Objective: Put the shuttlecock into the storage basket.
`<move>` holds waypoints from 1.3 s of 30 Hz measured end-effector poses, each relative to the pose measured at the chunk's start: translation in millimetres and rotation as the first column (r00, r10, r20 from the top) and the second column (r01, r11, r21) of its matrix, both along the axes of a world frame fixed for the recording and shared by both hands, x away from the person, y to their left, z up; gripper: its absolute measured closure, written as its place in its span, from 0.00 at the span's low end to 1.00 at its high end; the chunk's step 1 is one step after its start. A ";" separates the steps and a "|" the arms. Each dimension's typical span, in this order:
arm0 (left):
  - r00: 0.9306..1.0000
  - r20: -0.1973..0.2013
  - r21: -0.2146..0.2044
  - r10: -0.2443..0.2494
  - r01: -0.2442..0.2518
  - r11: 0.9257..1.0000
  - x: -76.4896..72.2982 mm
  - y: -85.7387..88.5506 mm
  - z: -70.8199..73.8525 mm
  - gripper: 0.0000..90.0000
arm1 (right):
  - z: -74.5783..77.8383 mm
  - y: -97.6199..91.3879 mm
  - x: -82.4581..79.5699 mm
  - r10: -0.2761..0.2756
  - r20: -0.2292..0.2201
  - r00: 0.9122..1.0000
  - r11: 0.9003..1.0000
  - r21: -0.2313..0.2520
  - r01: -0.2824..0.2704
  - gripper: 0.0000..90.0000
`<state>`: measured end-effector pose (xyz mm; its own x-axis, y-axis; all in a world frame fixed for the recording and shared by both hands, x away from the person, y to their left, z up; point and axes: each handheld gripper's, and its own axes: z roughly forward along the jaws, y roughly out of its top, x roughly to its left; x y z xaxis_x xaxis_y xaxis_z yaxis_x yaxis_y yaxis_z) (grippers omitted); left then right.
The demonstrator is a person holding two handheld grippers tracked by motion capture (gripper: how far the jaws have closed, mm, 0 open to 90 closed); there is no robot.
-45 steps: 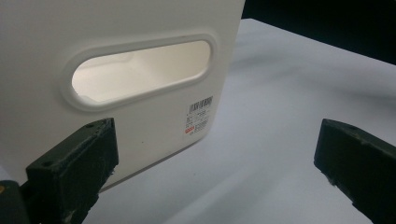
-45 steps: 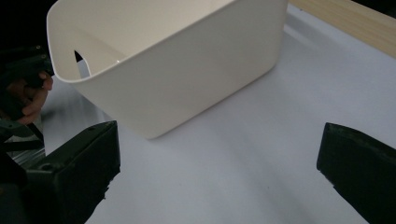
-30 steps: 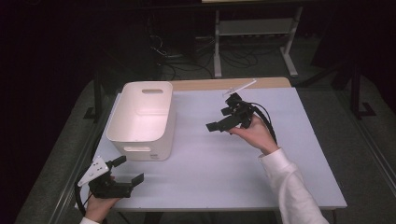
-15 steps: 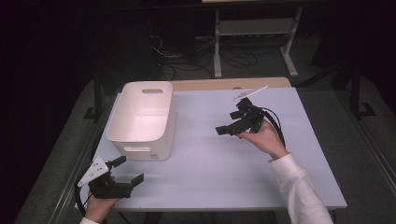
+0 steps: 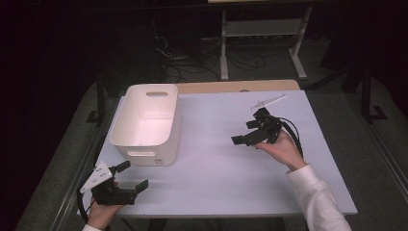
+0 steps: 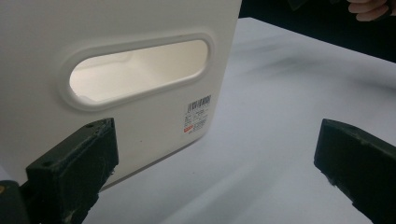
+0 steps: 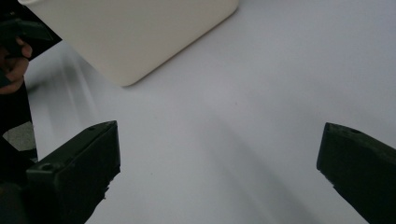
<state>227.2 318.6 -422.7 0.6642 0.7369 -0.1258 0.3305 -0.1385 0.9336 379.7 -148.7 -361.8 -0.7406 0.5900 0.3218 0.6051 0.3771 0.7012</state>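
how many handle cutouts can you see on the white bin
2: one handle cutout in the far end wall of the white bin, one in the near end wall, facing the left gripper.

Table (image 5: 207,192): bin (image 5: 146,122) on its left half; left gripper (image 5: 131,177) at near-left corner, just before the bin; right gripper (image 5: 244,132) right of centre, apparently above the surface

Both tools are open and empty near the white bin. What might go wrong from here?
1. The left tool sits close to the white bin at the near table edge; a forward sweep may shove the bin.
2. The right tool hangs open above bare table; its trailing cable might snag on a fast reach.
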 end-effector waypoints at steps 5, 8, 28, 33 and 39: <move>1.000 -0.001 -0.001 0.003 -0.003 1.000 -0.1 0.0 0.0 0.00 | -6.4 -8.2 -4.3 -0.017 -0.002 1.000 1.000 0.002 0.017 0.00; 1.000 -0.001 -0.002 0.002 -0.002 1.000 0.0 0.0 0.0 0.00 | -10.1 -12.0 -8.9 -0.022 0.001 1.000 1.000 0.004 0.022 0.00; 1.000 -0.003 0.010 0.000 0.000 1.000 -0.8 0.4 0.3 0.00 | -27.4 -37.3 -27.5 -0.071 0.021 0.997 0.997 0.012 0.071 0.00; 1.000 -0.003 0.009 -0.001 0.001 1.000 -0.7 0.3 0.3 0.00 | -31.8 -44.2 -33.2 -0.078 0.034 0.996 0.997 0.020 0.077 0.00; 1.000 -0.002 0.017 -0.008 0.008 1.000 -0.7 0.6 0.6 0.00 | -36.1 -47.8 -38.3 -0.088 0.031 0.996 0.996 0.013 0.087 0.00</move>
<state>226.5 319.2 -422.1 0.6696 0.7339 -0.1143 0.3312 -0.1572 0.9304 341.4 -196.5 -397.9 -0.6962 0.6493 0.3061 0.6129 0.3156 0.7243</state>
